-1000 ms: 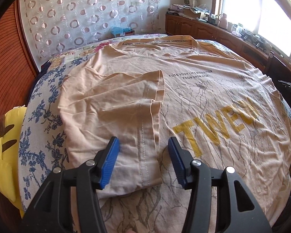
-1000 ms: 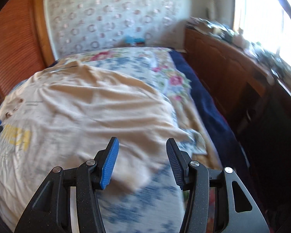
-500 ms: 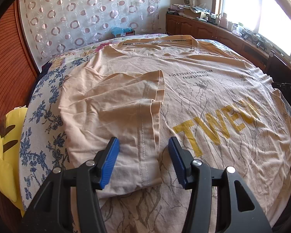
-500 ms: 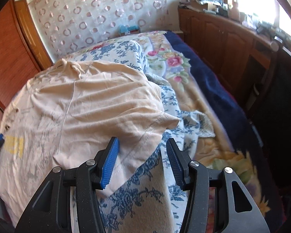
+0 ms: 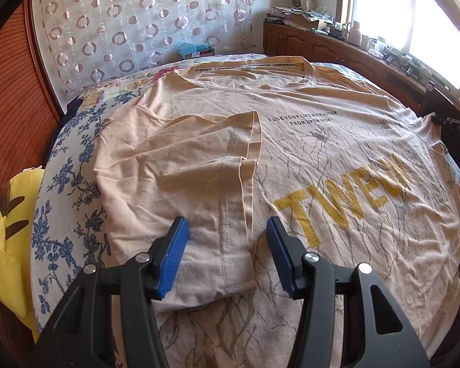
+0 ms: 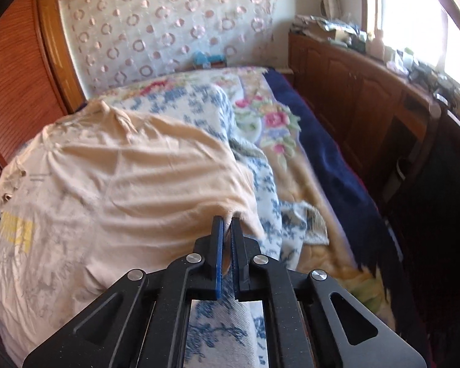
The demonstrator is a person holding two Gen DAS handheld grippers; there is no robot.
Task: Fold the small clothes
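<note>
Plush toy: a yellow plush toy (image 5: 7,242) sits at the far left edge of the bed, beside the wooden wall panel (image 5: 12,116).
Bedspread: a white bedspread with blue flowers (image 5: 67,190) shows to the left of the shirt; in the right wrist view it runs under the right gripper too.
T-shirt: the peach t-shirt (image 5: 322,141) lies face up and spread wide across the bed, collar toward the far wall, yellow letters across the chest.
Left sleeve: and there it is, the sleeve (image 5: 199,165) already folded in over the shirt's front, its stitched hem running down toward the camera.
Left gripper: the left gripper (image 5: 227,245) hovers over that folded sleeve, blue pads parted on either side of the hem, not squeezing anything.
Right gripper: over to the right gripper (image 6: 227,224), and its jaws have just been closing, with a pinch of peach cloth from the shirt's right edge caught between the blue pads. Clenched on the t-shirt, then.
Shirt's right side: from the right wrist view the cloth rises in ridges toward the pinch point; the picture is a little blurred here.
Blanket: right of the shirt lies a floral blanket with a dark blue border (image 6: 322,165).
Cabinet: a wooden cabinet (image 6: 352,92) runs along the right under the bright window, its top cluttered with small things too blurred to name.
</note>
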